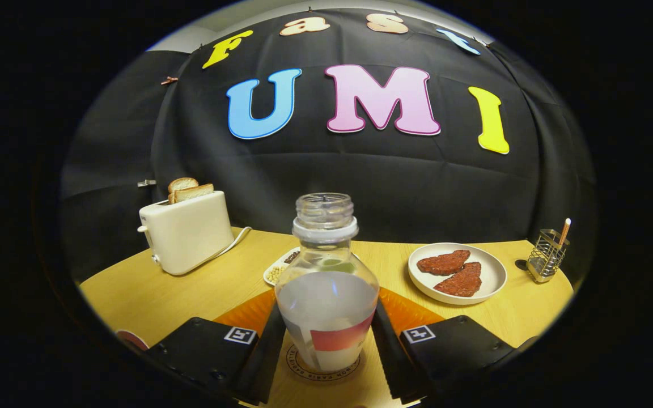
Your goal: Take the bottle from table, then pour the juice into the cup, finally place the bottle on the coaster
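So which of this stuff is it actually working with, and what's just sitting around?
In use: clear uncapped plastic bottle of whitish juice, held between the gripper fingers; round tan coaster beneath it.

Lying about: white toaster with bread, white plate of reddish patties, wire holder, small snack dish.

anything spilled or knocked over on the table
Nothing stands out. The uncapped bottle stands upright between the gripper fingers on the coaster; toaster and plate look tidy, no spills.

Hand-held gripper fingers level, closed inward
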The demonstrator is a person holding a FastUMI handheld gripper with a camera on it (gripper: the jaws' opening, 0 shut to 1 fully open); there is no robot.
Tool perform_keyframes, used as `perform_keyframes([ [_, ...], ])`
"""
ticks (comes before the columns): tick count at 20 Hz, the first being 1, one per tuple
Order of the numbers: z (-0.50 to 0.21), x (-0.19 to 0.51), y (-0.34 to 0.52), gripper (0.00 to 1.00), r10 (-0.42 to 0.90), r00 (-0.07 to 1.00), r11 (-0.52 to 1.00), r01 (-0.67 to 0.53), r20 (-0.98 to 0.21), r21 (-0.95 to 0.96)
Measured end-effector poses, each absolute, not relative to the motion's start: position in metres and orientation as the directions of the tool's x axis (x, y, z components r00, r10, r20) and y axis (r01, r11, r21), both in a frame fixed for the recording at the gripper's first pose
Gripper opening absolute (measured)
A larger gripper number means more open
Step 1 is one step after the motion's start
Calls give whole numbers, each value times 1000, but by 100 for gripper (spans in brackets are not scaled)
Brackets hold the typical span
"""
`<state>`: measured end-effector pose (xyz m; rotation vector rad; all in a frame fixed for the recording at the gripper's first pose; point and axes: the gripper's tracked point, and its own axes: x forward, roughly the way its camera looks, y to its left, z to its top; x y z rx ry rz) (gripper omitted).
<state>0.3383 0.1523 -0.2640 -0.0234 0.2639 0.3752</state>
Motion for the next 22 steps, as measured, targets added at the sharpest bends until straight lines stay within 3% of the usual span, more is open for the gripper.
perform_keyframes([
  [1,-265,338,151,80,355,896,931,-364,-265,17],
  [3,-267,335,148,100,346,895,933,-359,-282,8],
  [11,-247,290,140,99,342,857,935,-350,-385,53],
  [22,-148,220,108,99,279,883,957,-289,-377,31],
])
